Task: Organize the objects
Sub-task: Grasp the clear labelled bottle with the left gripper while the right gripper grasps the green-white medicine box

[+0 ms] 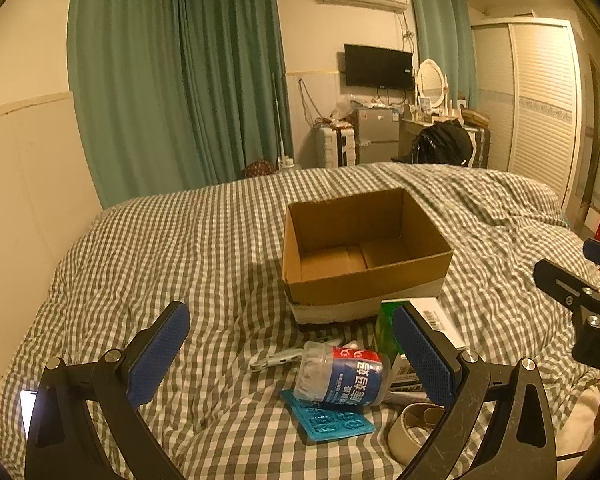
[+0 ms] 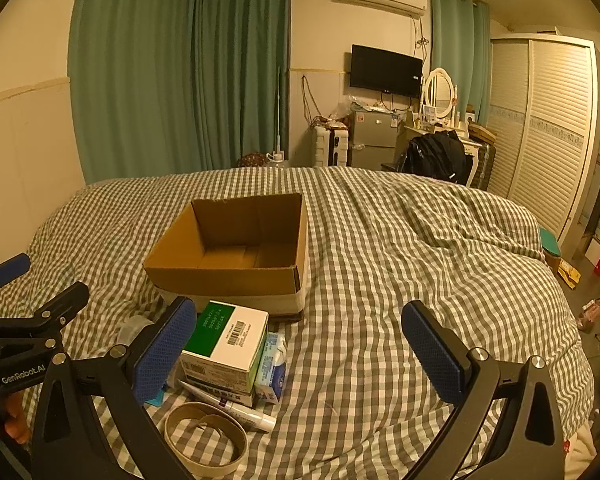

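Note:
An empty cardboard box (image 1: 384, 276) (image 2: 228, 276) stands open on the checked bedspread (image 1: 204, 248) (image 2: 380, 280). Just in front of it lies a clutter of small items: a clear jar with a blue and red label (image 1: 342, 376) on its side, a teal flat pack (image 1: 326, 420), a green and white carton (image 2: 226, 344) (image 1: 388, 328), a tube (image 2: 236, 406), a small blue packet (image 2: 272, 368) and an empty tape ring (image 2: 206, 442) (image 1: 410, 426). My left gripper (image 1: 290, 354) hangs open above the jar. My right gripper (image 2: 300, 350) is open, holding nothing, beside the carton.
A pale clip-like tool (image 1: 276, 359) lies left of the jar. A lit phone (image 1: 27, 408) rests at the bed's left edge. Beyond the bed are green curtains (image 1: 172, 80), a small fridge (image 2: 370, 140), a dresser with a dark bag (image 2: 436, 156) and a louvred wardrobe (image 2: 540, 128).

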